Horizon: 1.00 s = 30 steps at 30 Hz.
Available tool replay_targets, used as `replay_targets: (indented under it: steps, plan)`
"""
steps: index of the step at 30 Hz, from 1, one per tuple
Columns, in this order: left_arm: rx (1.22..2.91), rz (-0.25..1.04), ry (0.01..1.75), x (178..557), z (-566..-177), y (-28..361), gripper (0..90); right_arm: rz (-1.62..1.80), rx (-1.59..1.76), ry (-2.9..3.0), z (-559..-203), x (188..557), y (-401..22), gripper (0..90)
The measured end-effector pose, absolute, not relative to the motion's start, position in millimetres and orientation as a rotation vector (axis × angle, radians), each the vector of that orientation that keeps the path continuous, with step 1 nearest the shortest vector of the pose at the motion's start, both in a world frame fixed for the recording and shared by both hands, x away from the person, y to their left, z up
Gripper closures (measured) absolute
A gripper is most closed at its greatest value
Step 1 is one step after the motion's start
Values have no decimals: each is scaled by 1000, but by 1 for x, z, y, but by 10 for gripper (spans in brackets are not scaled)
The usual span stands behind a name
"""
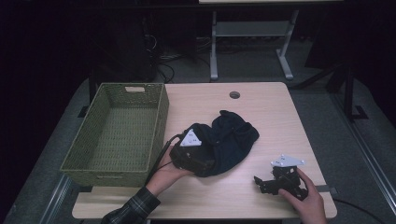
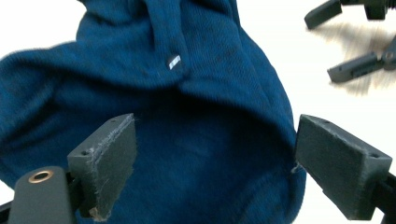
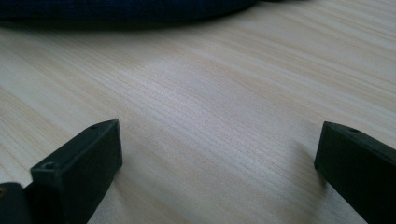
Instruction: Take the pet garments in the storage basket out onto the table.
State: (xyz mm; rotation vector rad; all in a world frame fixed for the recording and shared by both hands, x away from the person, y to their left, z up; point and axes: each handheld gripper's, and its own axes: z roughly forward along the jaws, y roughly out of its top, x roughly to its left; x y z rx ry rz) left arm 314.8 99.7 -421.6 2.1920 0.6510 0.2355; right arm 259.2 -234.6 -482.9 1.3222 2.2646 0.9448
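A dark blue garment lies crumpled in a heap near the middle of the pale wooden surface, just to the right of a green woven basket that stands at the surface's left edge. In the left gripper view the knitted cloth shows a small white tag near a seam and bulges up between the two black fingers, which stand spread wide to either side of it; whether they touch the cloth cannot be told. From the high view the left gripper sits at the near left edge of the heap, with its grey three-cornered plate on top and the person's left hand behind it, a plaid sleeve at the wrist. The right gripper rests low at the surface's near right corner, apart from the garment, held by the right hand. In its own view its fingers are spread wide over bare wood grain with nothing between them, and the garment's dark edge runs along the top, farther off. A round cable hole sits near the surface's far edge.
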Motion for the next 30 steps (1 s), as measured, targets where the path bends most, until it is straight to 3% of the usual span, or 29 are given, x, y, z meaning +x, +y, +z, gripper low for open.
replay_targets:
  steps: [23,30]
  plan:
    - [2310,236,727,280,-449,117,129,944,1320,2266,-483,259,-235,5]
    - [2391,296,755,275,-461,120,129,945,1321,2265,-483,259,-235,5]
